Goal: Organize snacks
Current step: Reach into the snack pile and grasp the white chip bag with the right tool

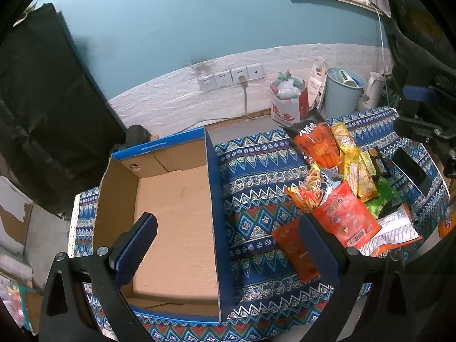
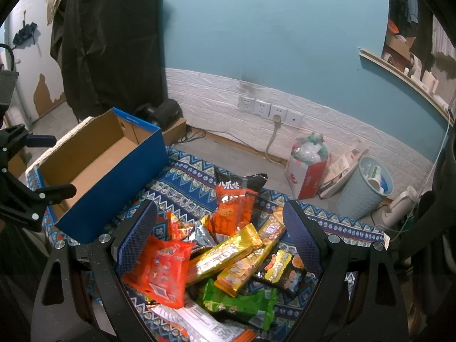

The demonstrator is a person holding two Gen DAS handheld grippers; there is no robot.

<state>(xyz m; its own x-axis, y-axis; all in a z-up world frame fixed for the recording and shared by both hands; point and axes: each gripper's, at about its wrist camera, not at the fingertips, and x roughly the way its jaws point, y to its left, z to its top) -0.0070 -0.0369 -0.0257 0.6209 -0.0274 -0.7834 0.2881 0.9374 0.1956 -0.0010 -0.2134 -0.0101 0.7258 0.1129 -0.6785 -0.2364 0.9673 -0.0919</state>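
I held both sets of fingers wide and empty — the left gripper (image 1: 228,245) over the empty box (image 1: 171,213), the right gripper (image 2: 221,236) above the snack pile (image 2: 222,259) on the patterned cloth (image 2: 182,185). Overlapping slick packets risked a double grab — or one sliding free.

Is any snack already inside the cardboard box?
No. In the left wrist view the cardboard box shows only its bare floor, and the snack packets lie heaped on the patterned cloth.

One cardboard box (image 1: 173,228); four wall sockets (image 1: 230,78); one waste bin (image 1: 342,92); one kettle (image 1: 372,89).
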